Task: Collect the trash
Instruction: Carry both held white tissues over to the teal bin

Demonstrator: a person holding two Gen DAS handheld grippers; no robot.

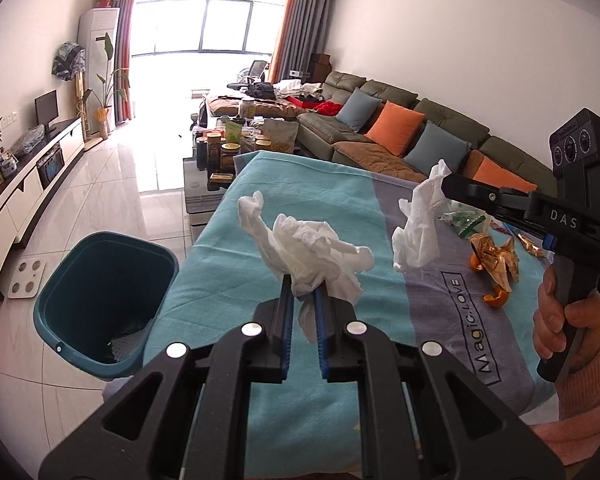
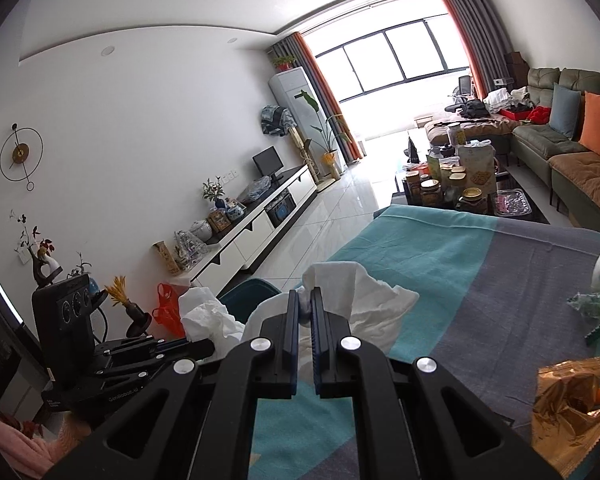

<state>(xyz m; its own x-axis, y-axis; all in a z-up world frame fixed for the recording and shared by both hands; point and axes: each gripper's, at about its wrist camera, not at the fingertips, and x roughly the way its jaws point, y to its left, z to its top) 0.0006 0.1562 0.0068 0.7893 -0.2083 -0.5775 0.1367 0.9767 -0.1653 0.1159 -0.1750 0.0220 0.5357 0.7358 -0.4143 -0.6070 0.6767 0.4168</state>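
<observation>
Left gripper (image 1: 302,292), frame centre, clenched on crumpled tissue (image 1: 312,248); right gripper (image 2: 305,300) pinches 2nd tissue (image 2: 364,300). Both light, soft, tear-prone: grip bunched middle. Bin (image 1: 104,300) lower left, beside table (image 1: 220,280).

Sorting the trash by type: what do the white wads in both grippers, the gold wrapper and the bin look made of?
White wads: soft tissue paper, matte, crumpled, drooping.
Gold wrapper: probably metallised foil film, shiny, creased, with a zigzag edge.
Bin: teal moulded plastic, smooth with a slight sheen.
</observation>
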